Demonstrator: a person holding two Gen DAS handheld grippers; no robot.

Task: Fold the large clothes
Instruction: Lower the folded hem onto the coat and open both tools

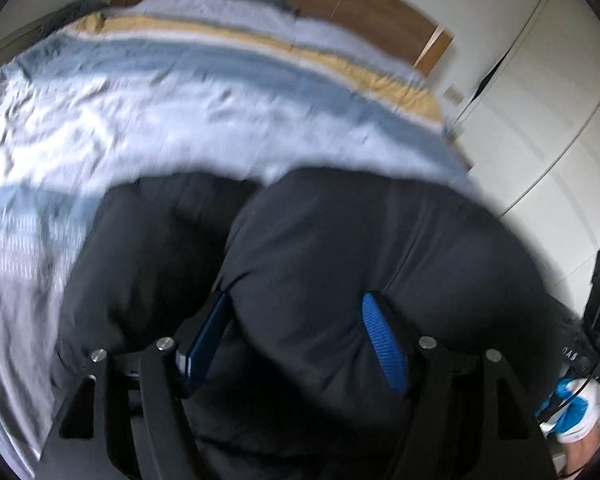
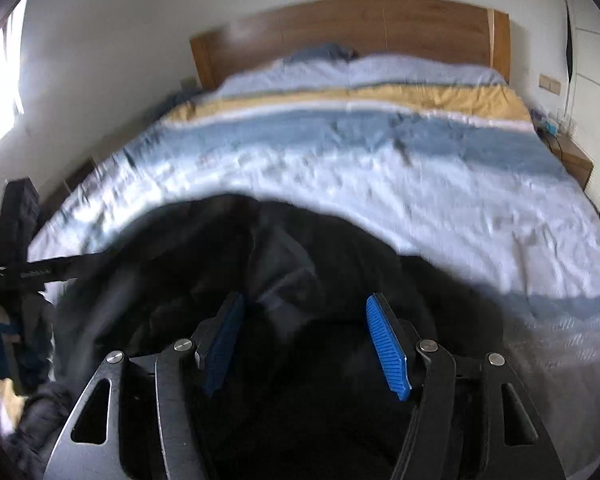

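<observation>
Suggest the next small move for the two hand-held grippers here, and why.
Probably close both on the fabric. The left hand-held gripper and right hand-held gripper have their jaws spread with the dark garment bunched between them, lying at the near edge of the striped bedspread.

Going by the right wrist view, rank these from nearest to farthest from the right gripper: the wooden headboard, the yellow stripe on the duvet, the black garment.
1. black garment: nearest, bunched between the fingers of the right gripper.
2. yellow stripe: farther up the bed, running across the duvet.
3. wooden headboard: farthest, against the wall at the bed's far end.
</observation>
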